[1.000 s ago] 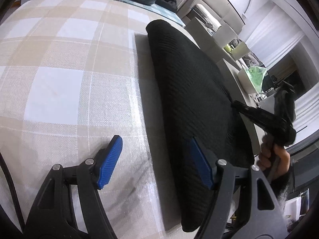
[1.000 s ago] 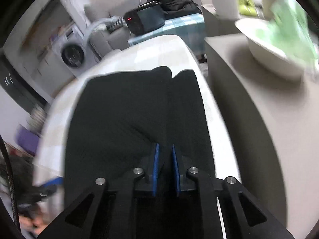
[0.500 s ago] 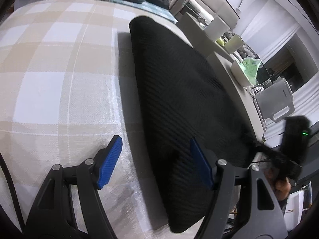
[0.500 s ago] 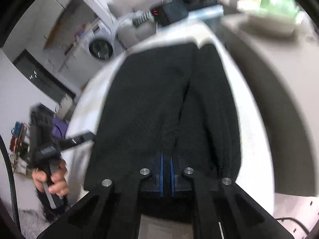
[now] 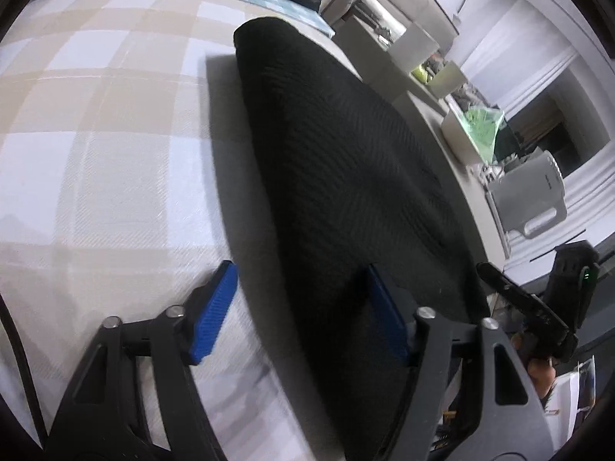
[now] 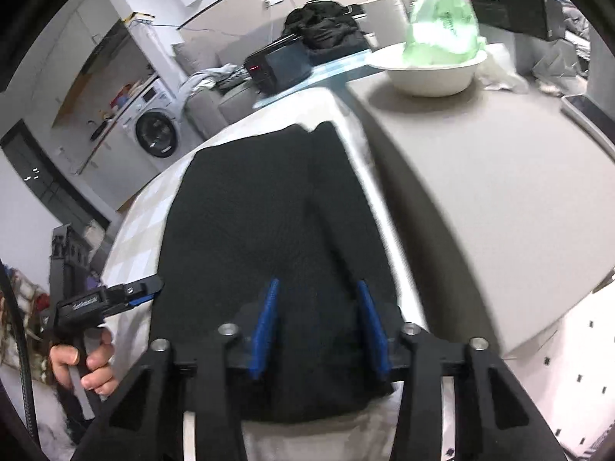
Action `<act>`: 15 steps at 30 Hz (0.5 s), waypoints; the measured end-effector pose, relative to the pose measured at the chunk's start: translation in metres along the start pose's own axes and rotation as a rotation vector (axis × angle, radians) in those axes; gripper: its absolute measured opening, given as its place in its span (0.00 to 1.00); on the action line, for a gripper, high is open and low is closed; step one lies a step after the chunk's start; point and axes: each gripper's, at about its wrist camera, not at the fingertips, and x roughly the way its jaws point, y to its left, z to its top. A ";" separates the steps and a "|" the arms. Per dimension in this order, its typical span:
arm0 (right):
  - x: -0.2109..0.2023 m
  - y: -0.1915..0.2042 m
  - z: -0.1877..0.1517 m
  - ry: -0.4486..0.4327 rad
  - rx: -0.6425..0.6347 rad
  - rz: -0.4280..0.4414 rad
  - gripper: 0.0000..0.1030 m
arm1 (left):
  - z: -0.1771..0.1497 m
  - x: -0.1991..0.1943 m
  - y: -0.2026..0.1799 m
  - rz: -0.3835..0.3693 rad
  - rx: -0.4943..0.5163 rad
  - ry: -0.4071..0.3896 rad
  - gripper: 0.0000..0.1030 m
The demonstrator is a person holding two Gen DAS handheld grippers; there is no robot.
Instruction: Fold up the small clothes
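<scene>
A: Where is the black cloth [image 6: 269, 226] now?

B: I see it lying flat on the desk [image 5: 96, 146] with the checked cover. It is folded over, and one long fold runs up its right part. It sits close to the desk's right edge.

A: What is my right hand-held gripper [image 6: 321, 328] doing?

B: Its jaws have just been opening. They are partly apart over the near end of the cloth, with cloth between the blue pads [image 6: 265, 322]. I can't see them pinching it.

A: And the left hand-held gripper [image 5: 303, 311]?

B: Its jaws have just been closing, but they are not tight. One blue pad is over the cover, the other over the cloth's edge.

A: Anything close by?

B: A white bowl [image 6: 430, 73] with a green bag [image 6: 442, 19] sits on the grey counter [image 6: 480, 192] to the right
</scene>
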 end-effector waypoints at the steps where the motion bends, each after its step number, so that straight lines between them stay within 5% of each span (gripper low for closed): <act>1: 0.007 -0.006 0.001 0.004 0.001 -0.018 0.43 | 0.002 0.003 0.000 -0.018 -0.007 -0.013 0.30; 6: 0.032 -0.020 -0.005 0.082 0.025 -0.015 0.29 | 0.007 0.007 -0.002 -0.041 -0.017 -0.053 0.16; 15: 0.048 0.015 -0.019 0.130 0.054 0.151 0.26 | -0.007 -0.040 0.038 0.024 -0.066 -0.121 0.15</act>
